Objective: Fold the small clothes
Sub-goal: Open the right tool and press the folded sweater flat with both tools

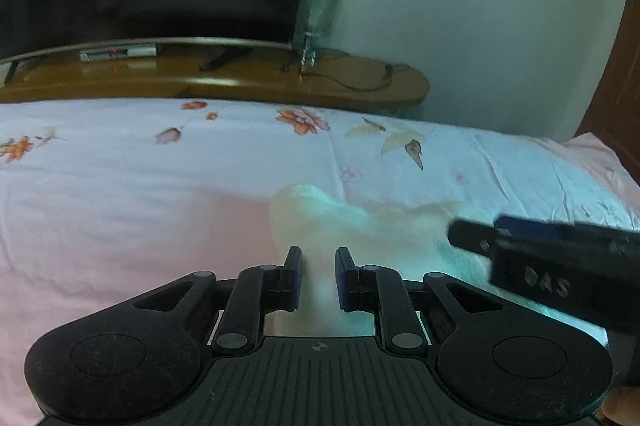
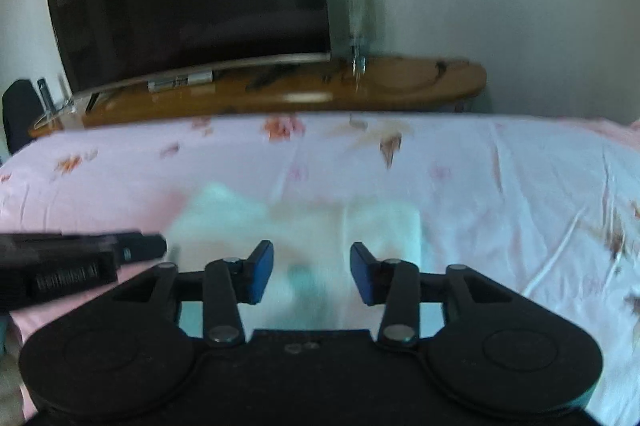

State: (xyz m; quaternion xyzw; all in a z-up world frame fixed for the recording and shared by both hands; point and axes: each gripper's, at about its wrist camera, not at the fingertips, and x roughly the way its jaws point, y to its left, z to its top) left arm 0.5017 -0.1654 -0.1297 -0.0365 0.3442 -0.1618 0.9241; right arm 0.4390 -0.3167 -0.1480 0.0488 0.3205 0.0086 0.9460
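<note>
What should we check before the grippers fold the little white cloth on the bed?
1. Cloth on the bed: the white cloth lies on the pink flowered sheet. Ok.
2. Left gripper holding cloth: jaws narrow with cloth between them, but whether the pads pinch it, cannot tell.
3. Right gripper holding cloth: jaws open, pads not on it. Not ok.
4. Grippers apart: close side by side over the cloth, not touching. Ok.
5. Cloth lying flat: picture blurred. Cannot tell.

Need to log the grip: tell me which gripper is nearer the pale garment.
Left. The left gripper has the pale garment between its narrow jaws; the right gripper hangs over it, jaws apart.
</note>
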